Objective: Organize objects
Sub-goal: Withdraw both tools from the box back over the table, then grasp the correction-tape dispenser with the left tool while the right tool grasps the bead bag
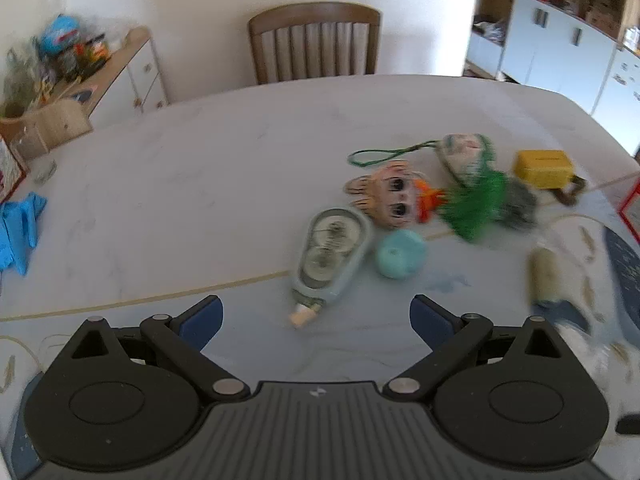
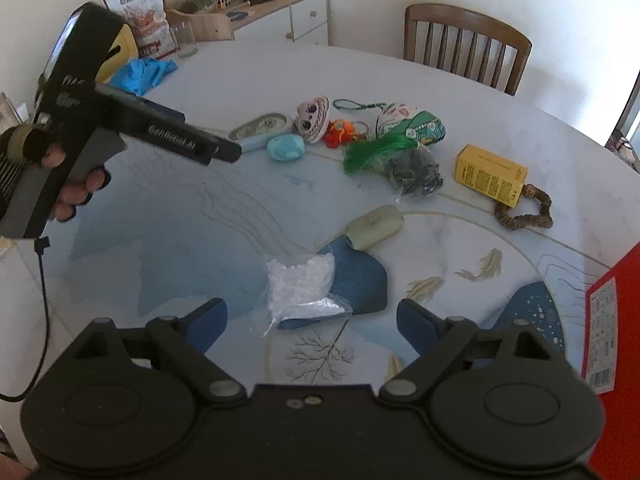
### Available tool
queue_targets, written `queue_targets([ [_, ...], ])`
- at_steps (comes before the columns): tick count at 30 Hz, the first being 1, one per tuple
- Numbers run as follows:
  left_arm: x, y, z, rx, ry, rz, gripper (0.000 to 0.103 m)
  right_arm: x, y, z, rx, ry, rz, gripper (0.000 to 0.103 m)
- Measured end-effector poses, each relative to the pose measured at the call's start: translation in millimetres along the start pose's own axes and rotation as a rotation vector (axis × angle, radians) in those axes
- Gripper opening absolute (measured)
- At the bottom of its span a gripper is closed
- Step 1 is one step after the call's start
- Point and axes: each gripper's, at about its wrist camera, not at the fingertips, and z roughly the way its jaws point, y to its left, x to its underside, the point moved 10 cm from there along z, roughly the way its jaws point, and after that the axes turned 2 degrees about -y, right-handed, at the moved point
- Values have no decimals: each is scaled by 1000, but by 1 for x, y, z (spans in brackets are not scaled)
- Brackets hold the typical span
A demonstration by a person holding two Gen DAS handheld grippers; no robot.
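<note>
My left gripper [image 1: 316, 316] is open and empty, just short of a grey tape dispenser [image 1: 332, 256] and a round teal object [image 1: 400, 254]. Beyond them lie a doll head [image 1: 390, 196], a green tassel charm [image 1: 472, 200] and a yellow box [image 1: 544, 168]. My right gripper [image 2: 312, 320] is open and empty above a clear bag of white beads [image 2: 300, 284]. A pale oblong case [image 2: 374, 227] lies just past the bag. The right wrist view also shows the left gripper's body [image 2: 120, 128], the tape dispenser [image 2: 262, 128], the teal object [image 2: 285, 147], the doll head [image 2: 314, 118] and the yellow box [image 2: 490, 174].
A brown coiled bracelet [image 2: 524, 210] lies by the yellow box. A red box [image 2: 612, 320] stands at the table's right edge. Blue gloves [image 1: 20, 232] lie at the left. A wooden chair [image 1: 314, 42] stands behind the table [image 1: 180, 200], a cluttered sideboard [image 1: 80, 80] at far left.
</note>
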Motion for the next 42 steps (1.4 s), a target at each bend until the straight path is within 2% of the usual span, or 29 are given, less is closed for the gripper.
queue_targets([
  [6, -5, 9, 22, -5, 4, 25, 100, 0, -2, 17, 15, 20, -13, 90],
  [13, -8, 8, 38, -4, 7, 59, 100, -1, -2, 33, 13, 40, -10, 83],
  [25, -14, 6, 50, 24, 0, 37, 98, -4, 8, 48, 26, 46, -54, 74],
  [27, -16, 5, 52, 39, -2, 31, 94, -6, 9, 50, 29, 45, -61, 71],
  [35, -22, -5, 48, 68, -19, 60, 55, -8, 18, 53, 23, 44, -90, 59],
  [37, -23, -8, 46, 71, -17, 67, 50, -7, 19, 53, 27, 46, -95, 55],
  [42, -21, -9, 44, 71, -5, 61, 48, -6, 22, 51, 37, 43, -99, 44],
])
